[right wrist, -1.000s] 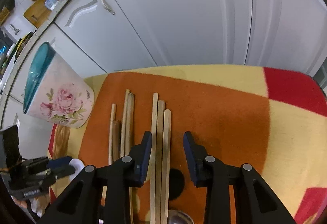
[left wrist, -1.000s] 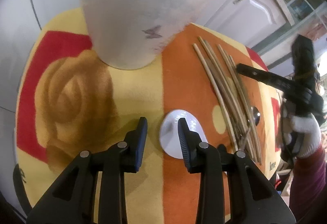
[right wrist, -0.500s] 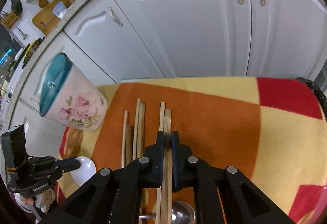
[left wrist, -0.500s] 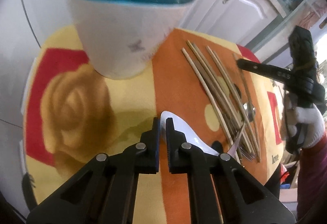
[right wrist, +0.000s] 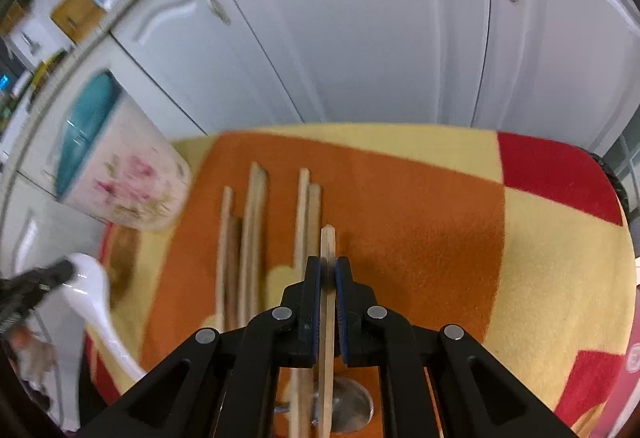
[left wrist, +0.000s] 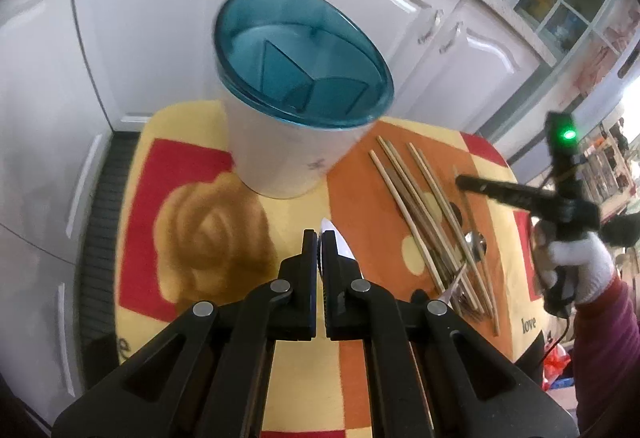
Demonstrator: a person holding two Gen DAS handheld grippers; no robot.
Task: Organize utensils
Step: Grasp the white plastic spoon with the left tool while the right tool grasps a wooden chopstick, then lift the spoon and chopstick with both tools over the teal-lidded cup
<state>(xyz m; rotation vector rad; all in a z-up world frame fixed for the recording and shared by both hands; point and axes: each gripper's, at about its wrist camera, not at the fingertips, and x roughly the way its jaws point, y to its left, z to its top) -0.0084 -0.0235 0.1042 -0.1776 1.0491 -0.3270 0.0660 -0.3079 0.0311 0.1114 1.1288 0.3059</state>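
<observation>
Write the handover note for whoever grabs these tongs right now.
Left tongs: shut on the white spoon, lifted off the cloth.
Right tongs: shut on one wooden chopstick, its tip raised above the rest.
Utensil holder, teal rim, stands upright at the back left of the cloth; the compartments in view look empty.
The other chopsticks and a metal spoon lie on the orange patch.
Done: both picks. Left: drop the spoon and chopstick into the holder, then clear the remaining pieces.
</observation>
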